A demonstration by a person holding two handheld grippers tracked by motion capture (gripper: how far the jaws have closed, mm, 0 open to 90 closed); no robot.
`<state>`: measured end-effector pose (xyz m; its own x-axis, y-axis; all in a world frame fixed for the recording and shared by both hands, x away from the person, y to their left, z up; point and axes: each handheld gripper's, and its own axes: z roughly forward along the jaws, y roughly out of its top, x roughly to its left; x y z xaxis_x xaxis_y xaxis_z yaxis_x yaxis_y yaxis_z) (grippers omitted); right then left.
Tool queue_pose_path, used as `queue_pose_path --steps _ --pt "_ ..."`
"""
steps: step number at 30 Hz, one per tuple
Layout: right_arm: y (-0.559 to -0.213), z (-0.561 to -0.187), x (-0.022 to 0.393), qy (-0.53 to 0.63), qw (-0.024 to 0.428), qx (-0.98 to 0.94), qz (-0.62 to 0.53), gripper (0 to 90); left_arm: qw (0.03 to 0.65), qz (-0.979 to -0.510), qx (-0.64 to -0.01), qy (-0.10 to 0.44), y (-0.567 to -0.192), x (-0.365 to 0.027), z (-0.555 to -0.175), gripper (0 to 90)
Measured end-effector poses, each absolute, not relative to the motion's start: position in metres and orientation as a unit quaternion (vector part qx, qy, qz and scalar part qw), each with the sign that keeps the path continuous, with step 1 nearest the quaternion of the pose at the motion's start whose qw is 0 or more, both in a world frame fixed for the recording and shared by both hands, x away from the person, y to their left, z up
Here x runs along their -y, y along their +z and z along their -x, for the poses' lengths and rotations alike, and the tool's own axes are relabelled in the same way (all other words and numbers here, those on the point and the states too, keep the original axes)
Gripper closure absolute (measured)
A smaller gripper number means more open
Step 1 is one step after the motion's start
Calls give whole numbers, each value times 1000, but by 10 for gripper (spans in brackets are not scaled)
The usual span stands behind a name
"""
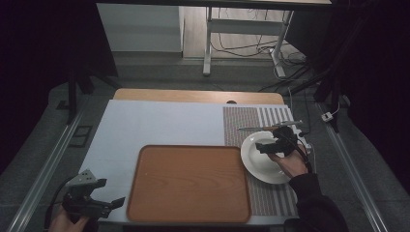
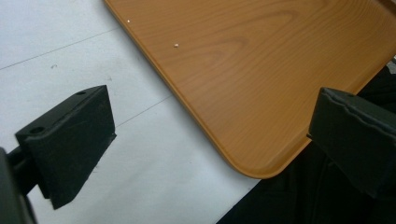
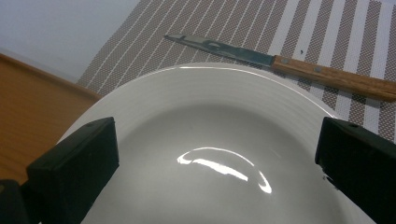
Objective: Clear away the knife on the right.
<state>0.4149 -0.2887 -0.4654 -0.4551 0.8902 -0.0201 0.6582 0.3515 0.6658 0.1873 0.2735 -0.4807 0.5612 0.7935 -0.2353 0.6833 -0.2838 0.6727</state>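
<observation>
Right tool (image 1: 265, 147) gapes over the white plate (image 1: 256, 164) — left tool (image 1: 112, 203) released beside the tray (image 1: 188, 183).

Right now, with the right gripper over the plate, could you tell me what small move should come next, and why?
Probably lower the right gripper toward the near rim of the white plate and close on it. Its jaws stand wide open above the bowl of the plate, holding nothing, and the wooden tray beside it lies bare, a likely destination.

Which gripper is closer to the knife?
The right. The right gripper hovers open over the plate, just short of the knife. The left gripper sits open at the table's near left corner, beyond the tray.
</observation>
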Motion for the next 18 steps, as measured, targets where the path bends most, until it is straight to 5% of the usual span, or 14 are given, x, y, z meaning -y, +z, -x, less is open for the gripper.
queue_pose_path --steps 10,18 --pt "-471 -432 289 283 193 -802 -490 0 379 -799 -462 72 -481 -273 -187 8" --pt "-461 -446 293 288 205 -794 -495 134 379 -799 -462 72 -481 -273 -187 8"
